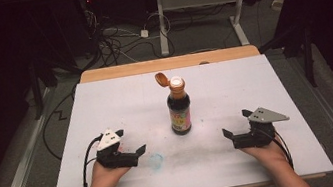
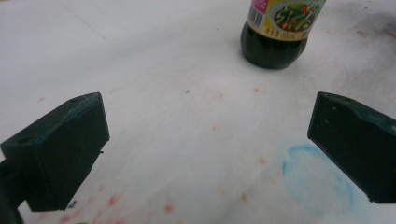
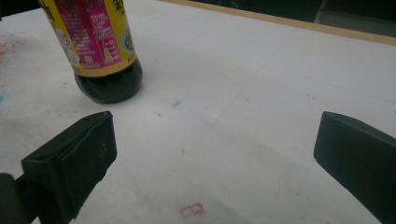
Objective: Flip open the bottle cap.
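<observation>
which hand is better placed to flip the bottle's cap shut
Left, by a slight edge. The open cap hangs off the bottle toward the left tongs. Both the left and right tongs are open, empty and apart from the bottle, so either would have to rise to the neck.

We note a desk (image 1: 106, 108) with a white top and a bare wooden strip along its far edge. Near its middle stands a dark sauce bottle (image 1: 179, 109), upright, its orange flip cap hinged open to the left. The white surface is smudged: a faint blue ring (image 1: 155, 161) marked on it near the front, left of the bottle, and scattered reddish specks (image 2: 169, 207). We also see a small red rectangular mark (image 3: 192, 210) at the front right.
</observation>
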